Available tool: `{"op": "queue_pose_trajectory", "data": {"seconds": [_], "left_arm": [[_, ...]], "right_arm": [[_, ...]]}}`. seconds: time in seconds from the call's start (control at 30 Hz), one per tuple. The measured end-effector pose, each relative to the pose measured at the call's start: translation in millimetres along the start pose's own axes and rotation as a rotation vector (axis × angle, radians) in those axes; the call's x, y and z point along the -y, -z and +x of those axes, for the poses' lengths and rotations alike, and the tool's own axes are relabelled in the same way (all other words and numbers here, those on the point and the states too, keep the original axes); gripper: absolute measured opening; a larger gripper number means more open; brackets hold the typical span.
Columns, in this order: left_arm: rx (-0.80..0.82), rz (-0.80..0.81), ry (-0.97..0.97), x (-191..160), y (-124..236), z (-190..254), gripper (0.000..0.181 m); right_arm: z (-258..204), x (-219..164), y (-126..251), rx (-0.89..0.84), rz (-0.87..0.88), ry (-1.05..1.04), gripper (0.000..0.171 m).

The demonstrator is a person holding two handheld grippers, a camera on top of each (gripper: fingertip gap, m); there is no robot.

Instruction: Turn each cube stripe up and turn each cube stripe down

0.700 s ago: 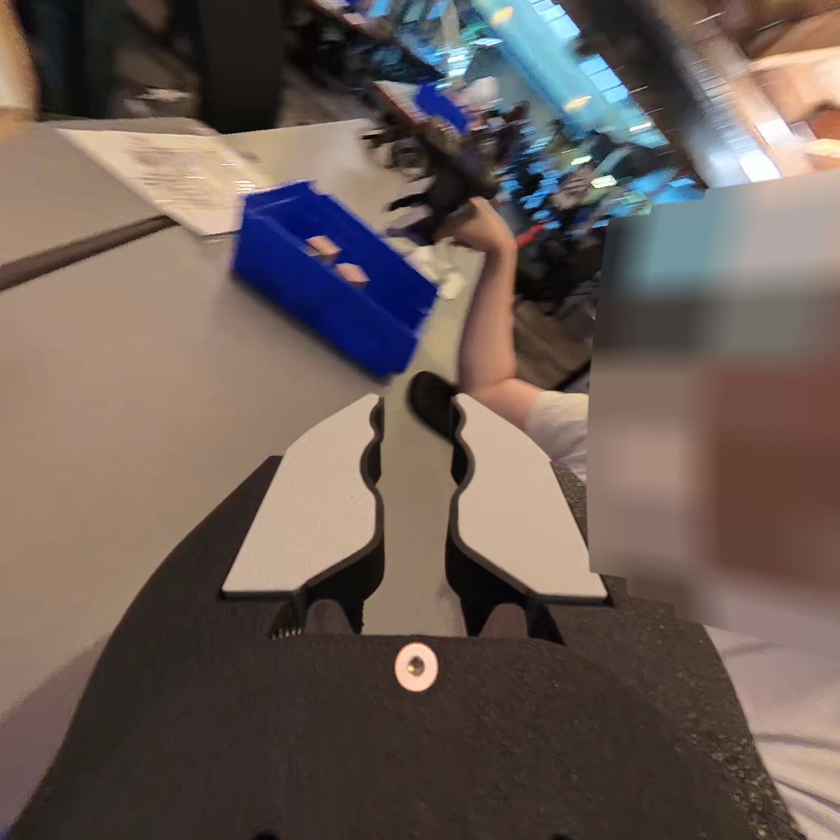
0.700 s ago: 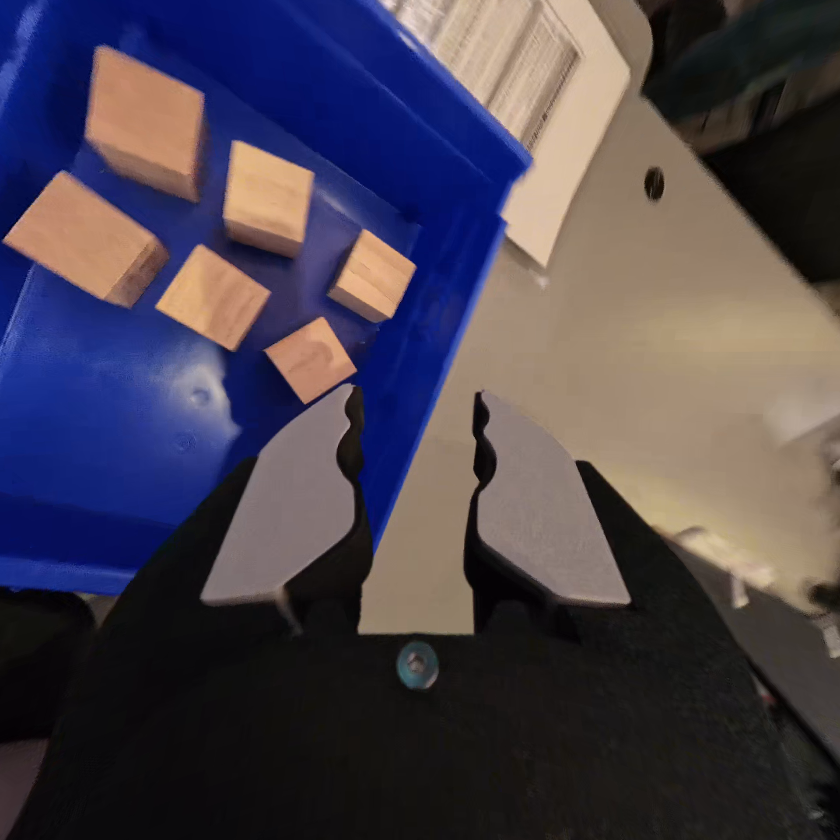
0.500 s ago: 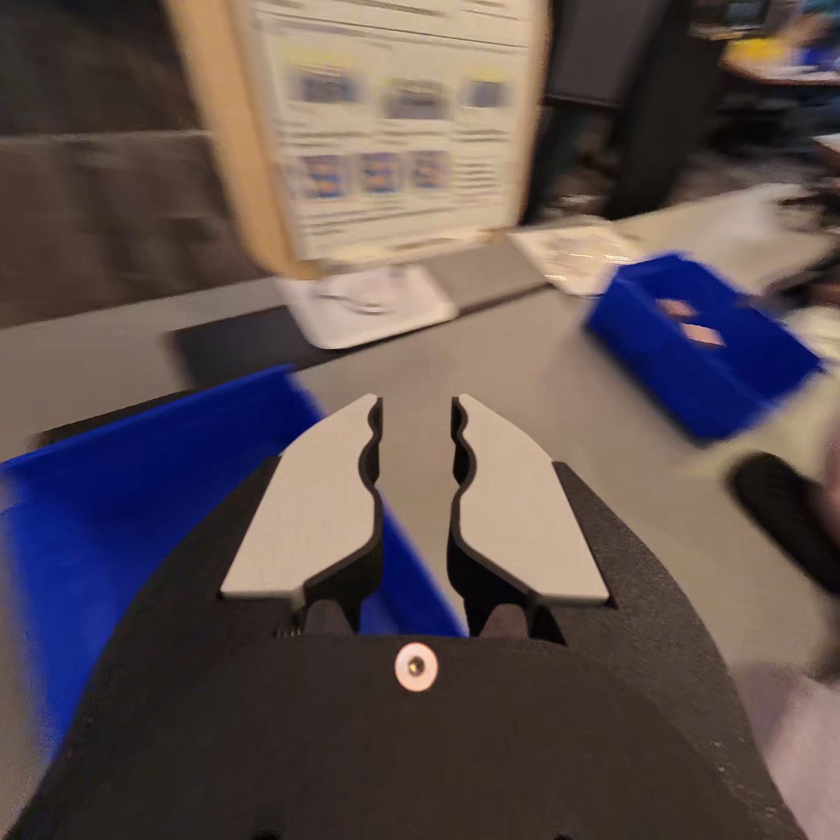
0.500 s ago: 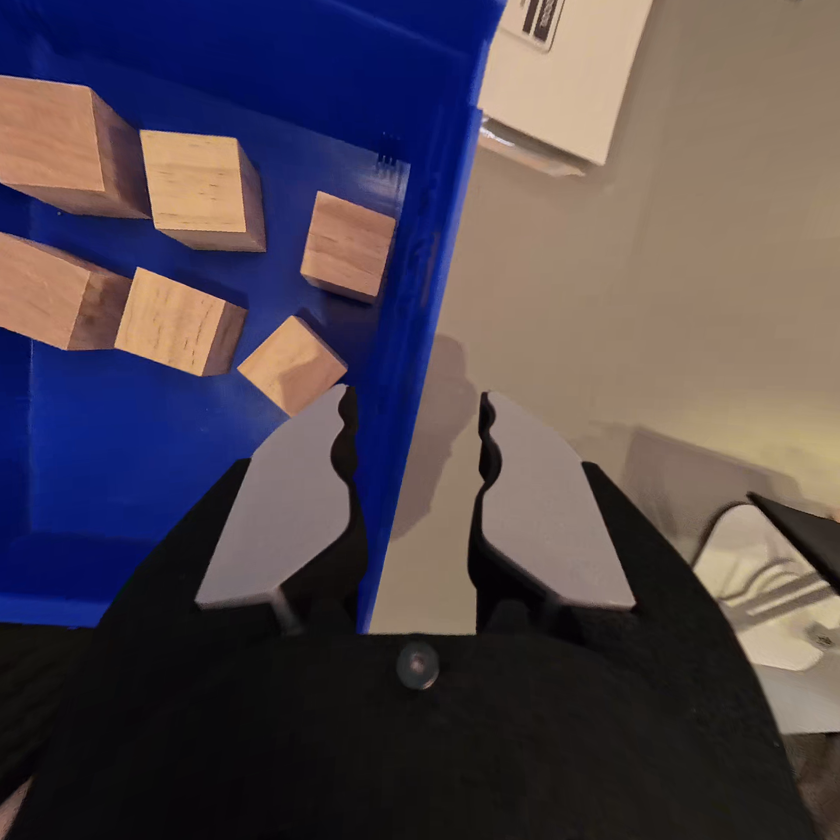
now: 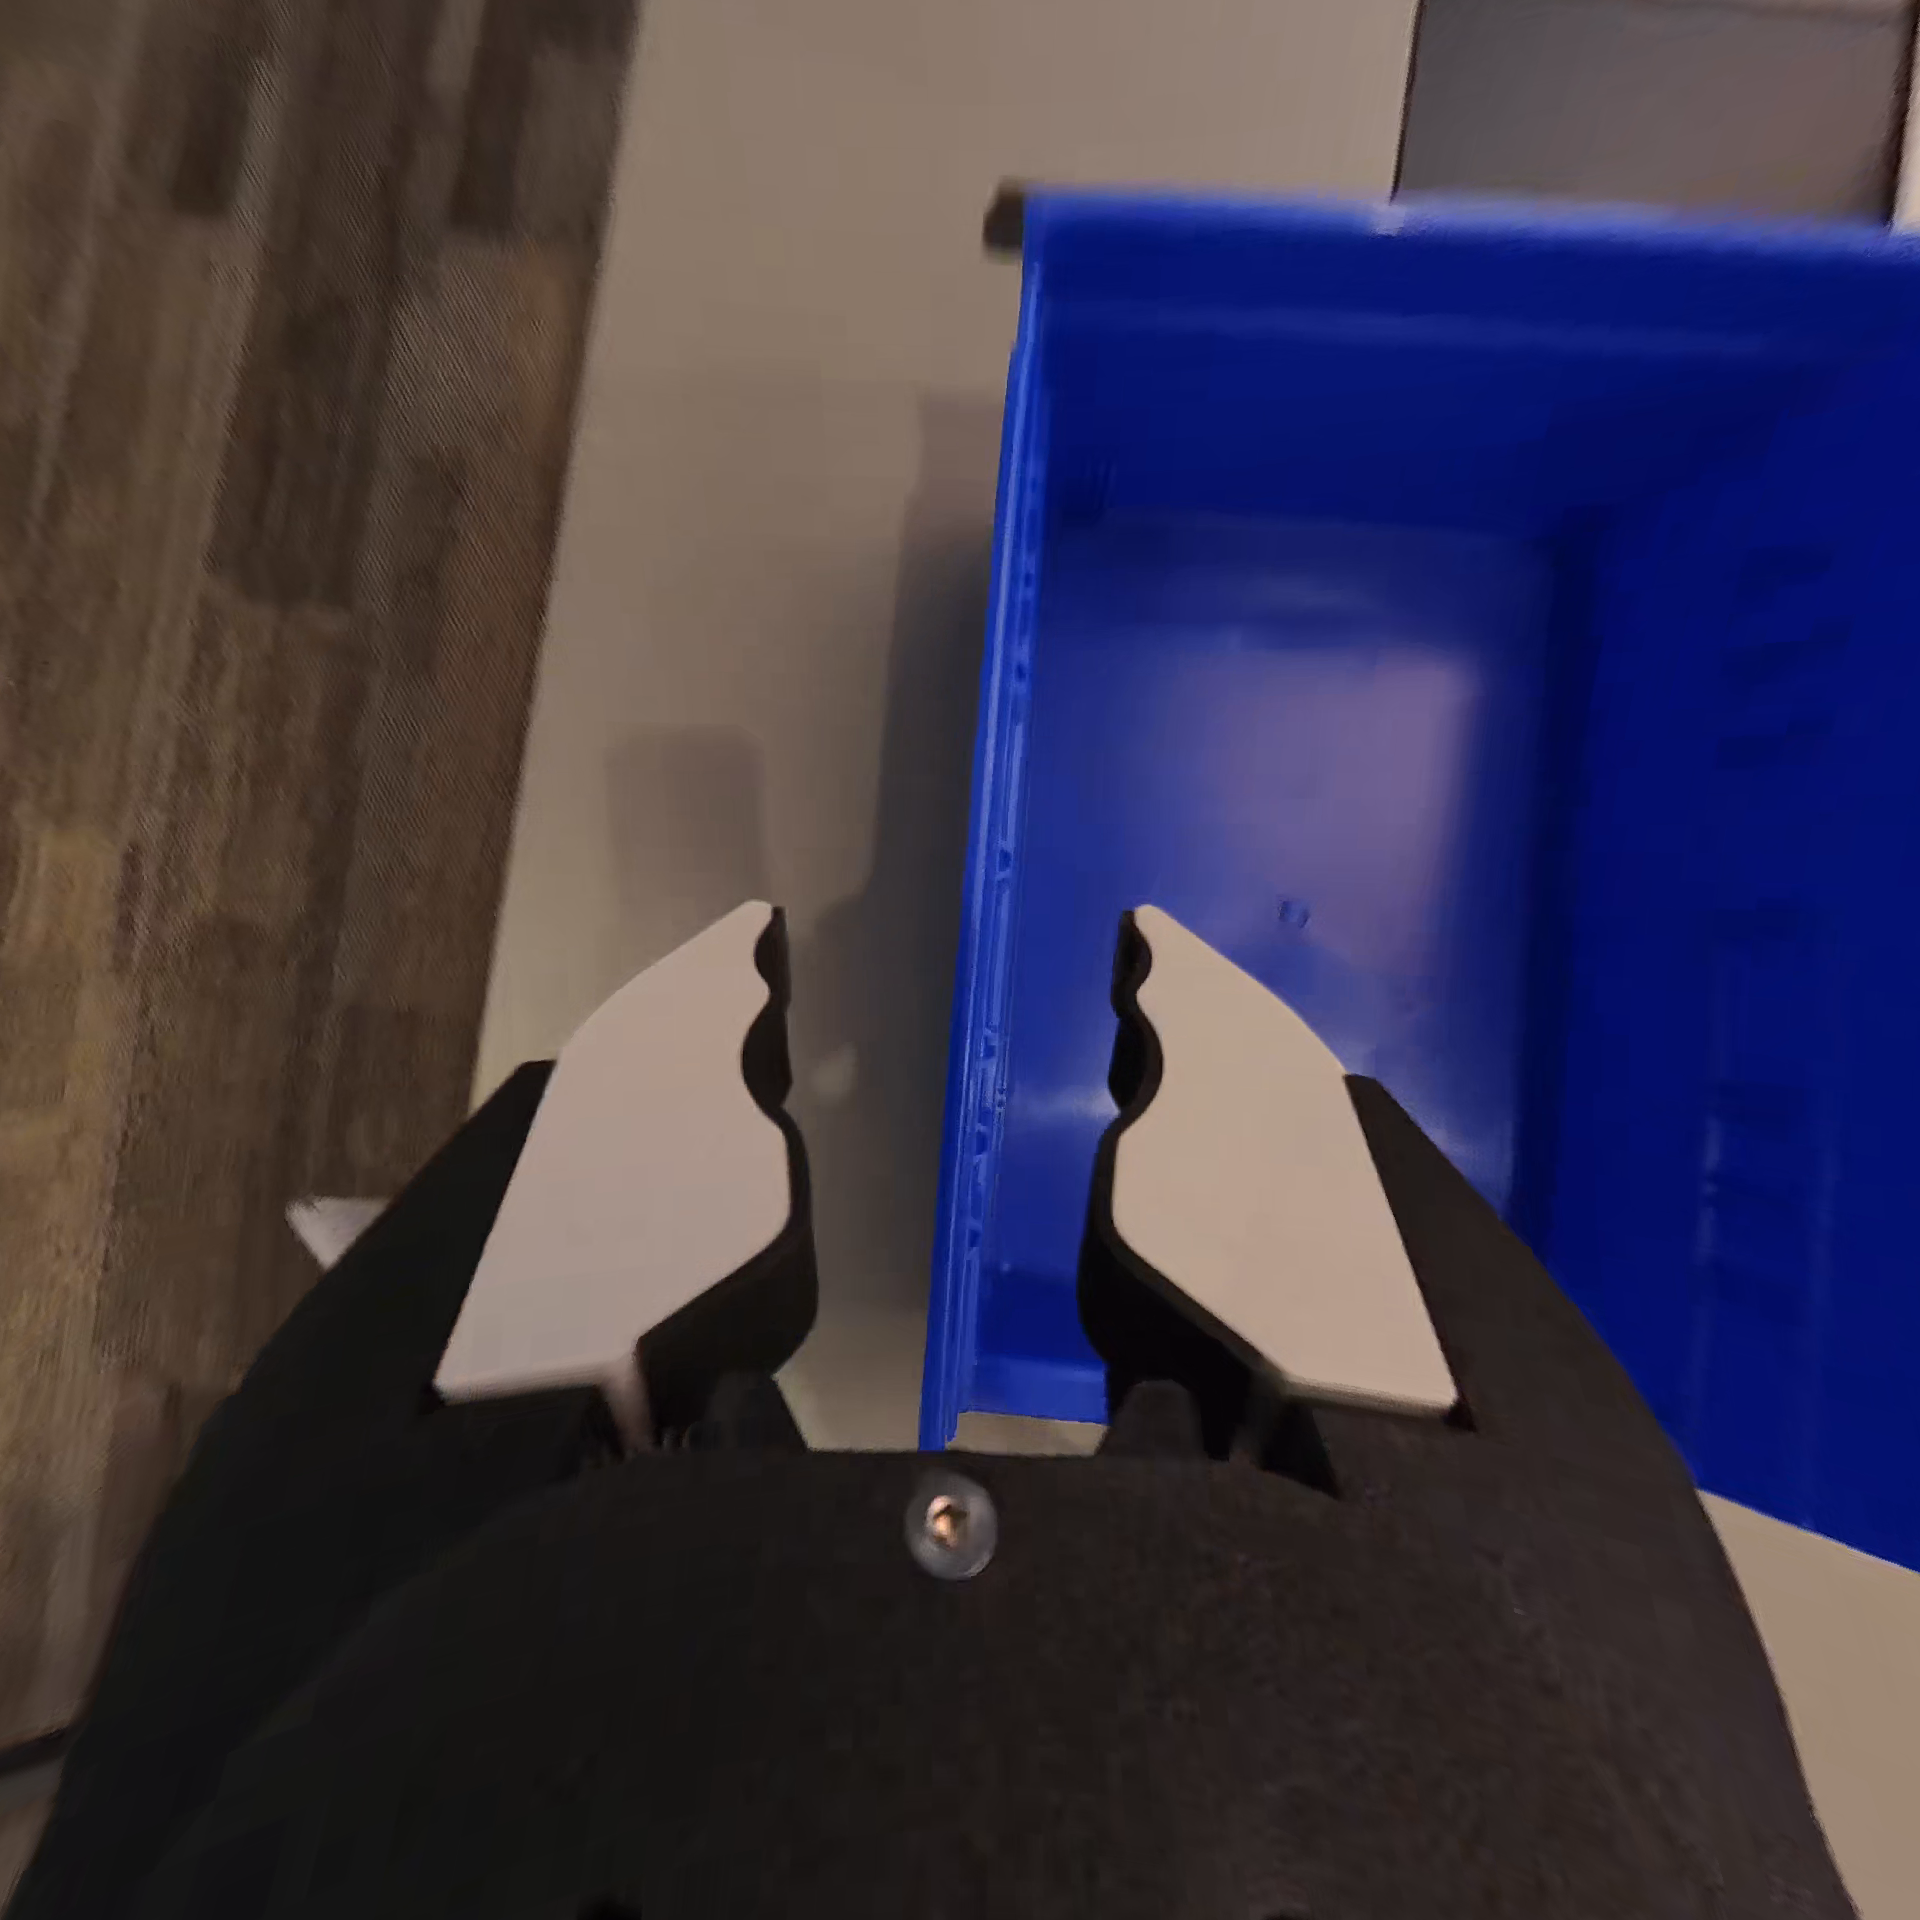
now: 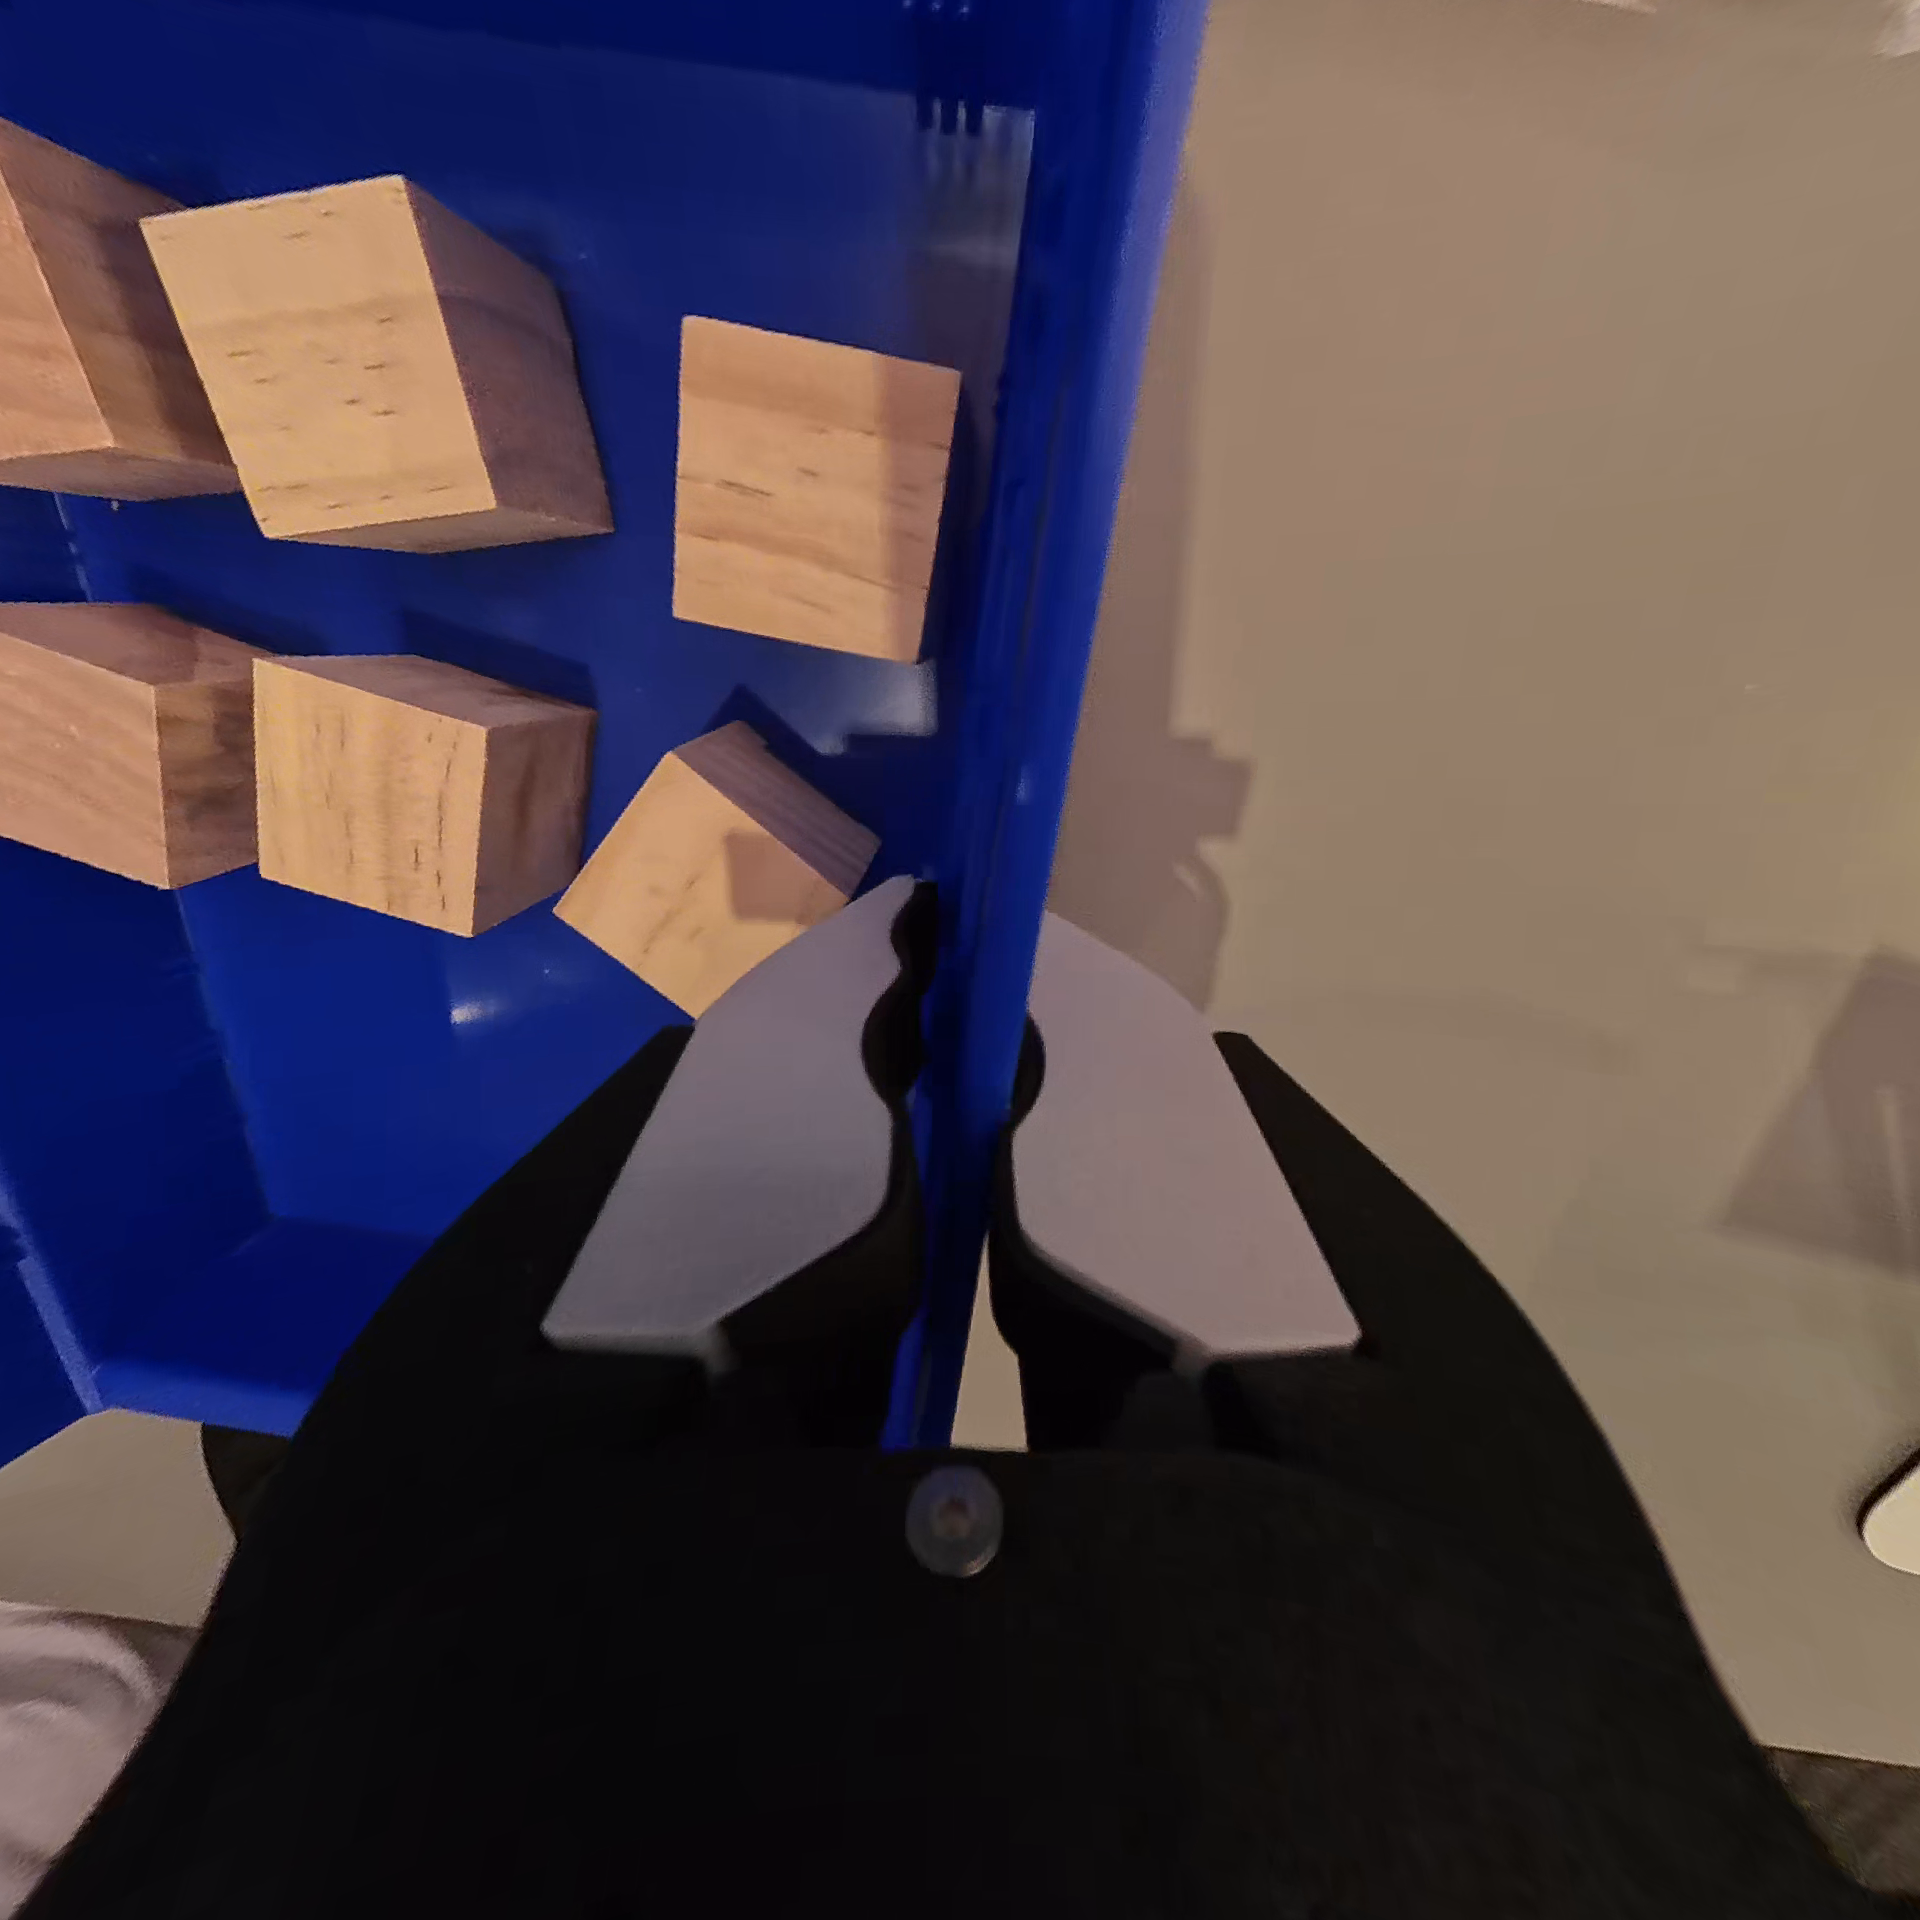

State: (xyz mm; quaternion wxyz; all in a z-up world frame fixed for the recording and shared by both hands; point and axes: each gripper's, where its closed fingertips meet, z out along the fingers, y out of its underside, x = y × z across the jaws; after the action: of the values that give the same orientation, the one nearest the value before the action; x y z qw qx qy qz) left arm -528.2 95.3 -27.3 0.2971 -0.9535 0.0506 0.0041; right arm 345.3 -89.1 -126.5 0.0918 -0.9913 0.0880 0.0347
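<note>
Left gripper (image 5: pixel 951 920) spread wide, fingers pointing to 12 o'clock; right gripper (image 6: pixel 971 914) pinched tight on bin wall (image 6: pixel 1049 520).

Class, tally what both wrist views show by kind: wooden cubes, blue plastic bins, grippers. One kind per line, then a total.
Plain wooden cubes: 6
Blue plastic bins: 2
Grippers, left gripper and right gripper: 2
Total: 10
</note>
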Motion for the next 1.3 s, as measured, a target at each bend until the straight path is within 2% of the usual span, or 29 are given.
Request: {"op": "queue_pose_trajectory", "data": {"seconds": [0.17, 0.23, 0.33, 0.6, 0.9, 1.3], "left_arm": [[-0.033, -0.231, 0.023, -33.8, -30.8, 7.3, 0.051], [-0.059, -0.287, 0.034, -42.3, -37.0, 12.9, 0.027], [0.006, -0.309, 0.015, -44.9, -40.4, 5.1, 0.009], [-0.129, -0.322, -0.026, -47.1, -37.3, 33.8, 0.003], [-0.187, -0.381, -0.203, -49.9, -34.1, 86.8, 0.006], [-0.171, -0.43, -0.371, -54.7, -29.7, 144.4, 0.011]], "right_arm": [[-0.3, 0.1, 0.1, 0.004, -0.005, -0.006, 0.008], [0.0, 0.1, 0.2, -0.003, -0.006, 0.001, 0.008], [-0.1, 0.3, 0.3, -0.001, -0.003, 0.004, 0.008], [0.0, 0.3, 0.4, -0.01, -0.003, 0.012, 0.009], [-0.5, -0.3, 0.4, -0.027, -0.013, 0.03, 0.011], [-2.5, -2.2, 0.6, -0.034, -0.026, 0.055, 0.012]]}}
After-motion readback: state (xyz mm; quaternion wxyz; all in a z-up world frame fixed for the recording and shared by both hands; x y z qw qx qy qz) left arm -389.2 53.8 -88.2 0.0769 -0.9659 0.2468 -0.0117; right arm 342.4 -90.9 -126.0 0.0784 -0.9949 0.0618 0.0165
